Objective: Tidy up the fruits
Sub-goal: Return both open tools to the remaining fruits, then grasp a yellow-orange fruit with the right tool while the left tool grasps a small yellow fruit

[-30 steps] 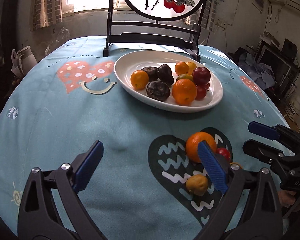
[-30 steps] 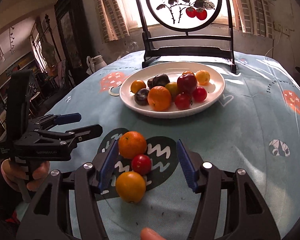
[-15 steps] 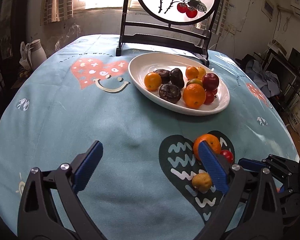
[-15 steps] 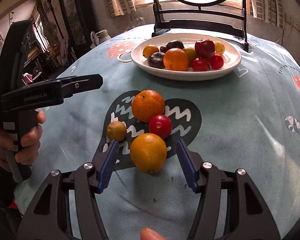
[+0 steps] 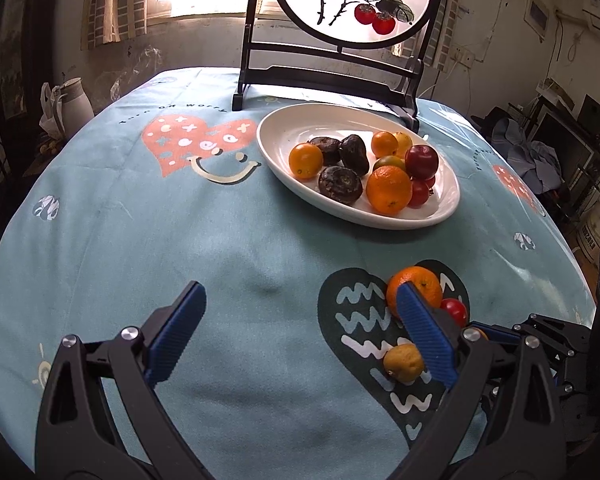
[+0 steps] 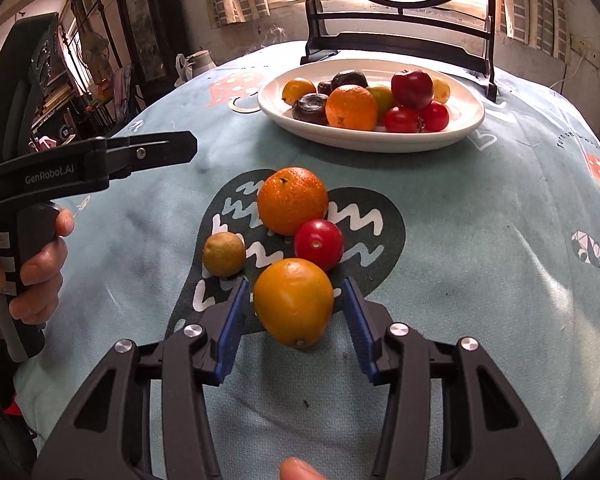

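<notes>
Right gripper [image 6: 294, 306] straddling yellow-orange fruit [image 6: 293, 301]
Jaws spread, pads not touching it; left gripper [image 5: 300, 332] released over bare tablecloth [image 5: 220, 248] near table's front edge.

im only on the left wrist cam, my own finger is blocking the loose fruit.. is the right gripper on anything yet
Observer: Not gripping. The right gripper is open, its pads either side of a smooth orange-yellow fruit on the cloth.
Operator: is that one touching the others
Observer: The red tomato sits right against its far side; whether they touch is unclear.
Operator: and the little yellow one
Observer: The small yellowish fruit lies apart, outside the right gripper's left finger.
</notes>
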{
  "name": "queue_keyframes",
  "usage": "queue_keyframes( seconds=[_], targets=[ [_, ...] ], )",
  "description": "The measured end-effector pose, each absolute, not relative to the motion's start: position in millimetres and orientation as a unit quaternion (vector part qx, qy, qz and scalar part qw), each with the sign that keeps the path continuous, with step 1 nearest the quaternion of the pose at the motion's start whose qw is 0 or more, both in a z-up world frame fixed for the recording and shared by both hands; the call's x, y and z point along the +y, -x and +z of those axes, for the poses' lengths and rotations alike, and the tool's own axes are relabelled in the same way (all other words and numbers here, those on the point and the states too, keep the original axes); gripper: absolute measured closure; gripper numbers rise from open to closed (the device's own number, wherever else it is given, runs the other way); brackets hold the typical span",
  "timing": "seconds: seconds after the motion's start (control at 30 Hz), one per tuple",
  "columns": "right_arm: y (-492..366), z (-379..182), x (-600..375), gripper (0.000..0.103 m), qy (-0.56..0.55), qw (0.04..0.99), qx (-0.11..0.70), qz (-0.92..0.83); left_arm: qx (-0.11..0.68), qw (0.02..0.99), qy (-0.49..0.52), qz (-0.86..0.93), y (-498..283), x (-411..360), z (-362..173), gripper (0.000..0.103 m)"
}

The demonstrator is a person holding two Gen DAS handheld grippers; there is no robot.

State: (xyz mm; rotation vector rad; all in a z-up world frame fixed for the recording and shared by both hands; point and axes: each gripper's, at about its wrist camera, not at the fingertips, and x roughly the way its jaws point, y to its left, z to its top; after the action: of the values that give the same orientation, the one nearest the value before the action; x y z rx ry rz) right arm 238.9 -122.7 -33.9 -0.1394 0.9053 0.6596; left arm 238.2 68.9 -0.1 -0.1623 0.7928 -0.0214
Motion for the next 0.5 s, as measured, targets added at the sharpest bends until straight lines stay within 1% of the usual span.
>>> queue_keyframes(
  seconds=[0.07,0.2,0.3,0.5],
  targets=[
    [-239.4,-34.3,-122.5,0.064,0.067,0.844,0.430,0.313,0.385,0.920,0.079,-0.011,-238.6,68.6,0.0,0.005],
    [-237.6,-31.7,-124.3,0.065,0.070,0.843,0.433,0.312,0.384,0.920,0.077,-0.013,-238.5,67.7,-0.4,0.005],
    [-239.8,-25.9,-134.4,0.065,0.037,0.839,0.437,0.322,0.389,0.918,0.068,-0.036,-235.8,61.8,-1.4,0.005],
    [-247.1,-17.1,-158.8,0.065,-0.015,0.854,0.430,0.292,0.383,0.919,-0.019,-0.095,-222.2,24.8,-6.3,0.005]
  ],
)
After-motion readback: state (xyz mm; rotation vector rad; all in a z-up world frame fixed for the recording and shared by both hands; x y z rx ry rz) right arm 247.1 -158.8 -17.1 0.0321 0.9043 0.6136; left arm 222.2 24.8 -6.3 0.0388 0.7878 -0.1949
